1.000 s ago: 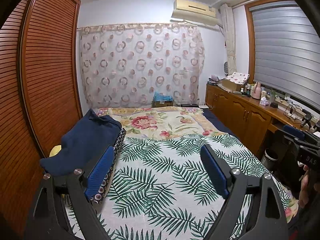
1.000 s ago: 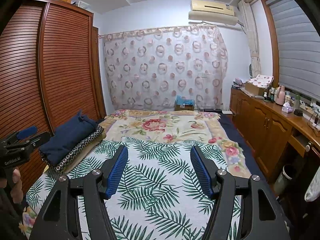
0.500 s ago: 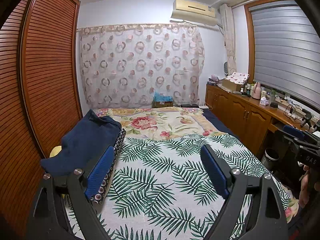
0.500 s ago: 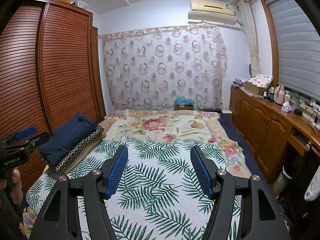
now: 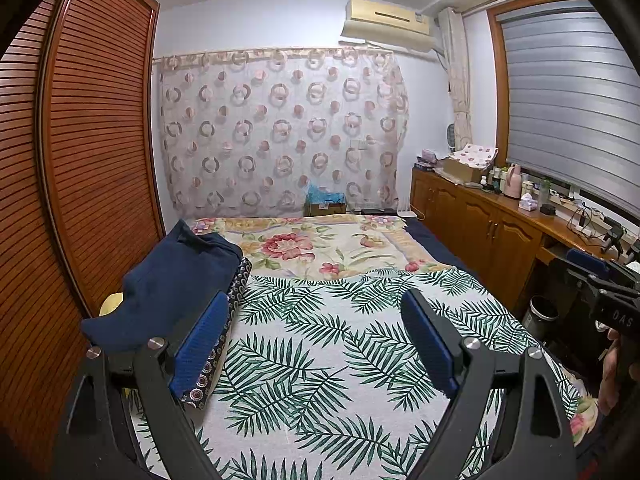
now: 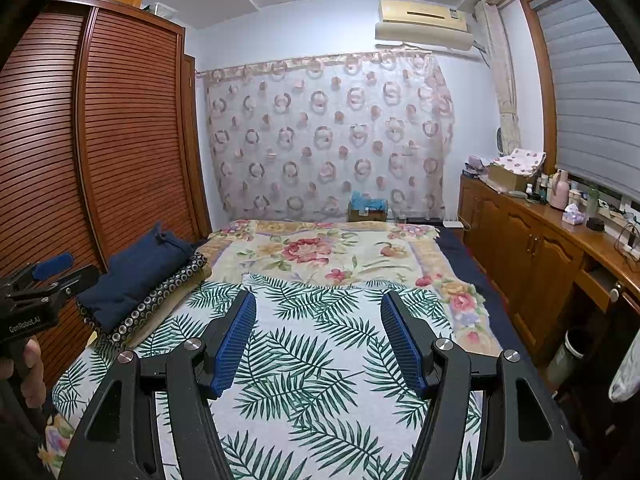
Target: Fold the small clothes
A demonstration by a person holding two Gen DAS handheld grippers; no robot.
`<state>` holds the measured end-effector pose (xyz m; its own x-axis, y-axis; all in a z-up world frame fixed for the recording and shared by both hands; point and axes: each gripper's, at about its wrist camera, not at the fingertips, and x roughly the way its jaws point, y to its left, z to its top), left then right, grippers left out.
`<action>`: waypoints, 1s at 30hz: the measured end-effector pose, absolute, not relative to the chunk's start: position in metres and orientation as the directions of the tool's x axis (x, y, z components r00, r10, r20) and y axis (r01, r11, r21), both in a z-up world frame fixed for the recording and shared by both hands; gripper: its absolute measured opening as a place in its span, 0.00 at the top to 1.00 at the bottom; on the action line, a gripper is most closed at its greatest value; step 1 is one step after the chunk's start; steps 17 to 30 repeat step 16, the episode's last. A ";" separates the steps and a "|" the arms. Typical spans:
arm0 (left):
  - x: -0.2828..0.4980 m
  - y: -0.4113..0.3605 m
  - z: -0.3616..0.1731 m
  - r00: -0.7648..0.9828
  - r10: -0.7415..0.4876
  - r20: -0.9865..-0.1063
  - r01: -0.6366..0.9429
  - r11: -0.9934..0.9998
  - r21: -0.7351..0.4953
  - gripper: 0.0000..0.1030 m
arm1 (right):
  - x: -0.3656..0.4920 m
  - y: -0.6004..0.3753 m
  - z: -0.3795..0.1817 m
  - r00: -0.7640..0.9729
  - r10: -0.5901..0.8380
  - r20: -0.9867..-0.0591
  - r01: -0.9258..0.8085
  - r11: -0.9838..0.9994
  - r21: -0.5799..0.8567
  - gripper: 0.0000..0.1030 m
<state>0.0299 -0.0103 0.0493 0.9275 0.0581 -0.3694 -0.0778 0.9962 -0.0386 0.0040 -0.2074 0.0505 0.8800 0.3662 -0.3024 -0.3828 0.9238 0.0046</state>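
Where curtain [image 5: 280, 132] hangs, bed [image 5: 320, 344] spreads.

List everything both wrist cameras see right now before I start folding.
folded clothes stack: one pile, navy on top, patterned below, bed's left edge
palm-leaf sheet: one, green on white, near half of bed
floral blanket: one, cream and pink, far half
wardrobe: one, brown louvred, left
curtain: one, pink circles, far wall
air conditioner: one, cream, above curtain
cabinet: one, brown, right, cluttered top
bin: one, dark, by cabinet
left tool: open, empty
right tool: open, empty
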 end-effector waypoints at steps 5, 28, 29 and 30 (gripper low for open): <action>0.030 -0.010 0.049 0.927 0.058 -0.370 -0.077 0.996 -0.037 0.14 | 0.004 -0.207 0.051 0.881 0.365 -0.301 -0.382 0.924 0.005 0.35; 0.031 -0.010 0.048 0.927 0.059 -0.369 -0.078 0.996 -0.036 0.14 | 0.004 -0.204 0.051 0.883 0.363 -0.297 -0.379 0.925 0.006 0.35; 0.031 -0.010 0.048 0.927 0.059 -0.369 -0.078 0.996 -0.036 0.14 | 0.004 -0.204 0.051 0.883 0.363 -0.297 -0.379 0.925 0.006 0.35; 0.031 -0.010 0.048 0.927 0.059 -0.369 -0.078 0.996 -0.036 0.14 | 0.004 -0.204 0.051 0.883 0.363 -0.297 -0.379 0.925 0.006 0.35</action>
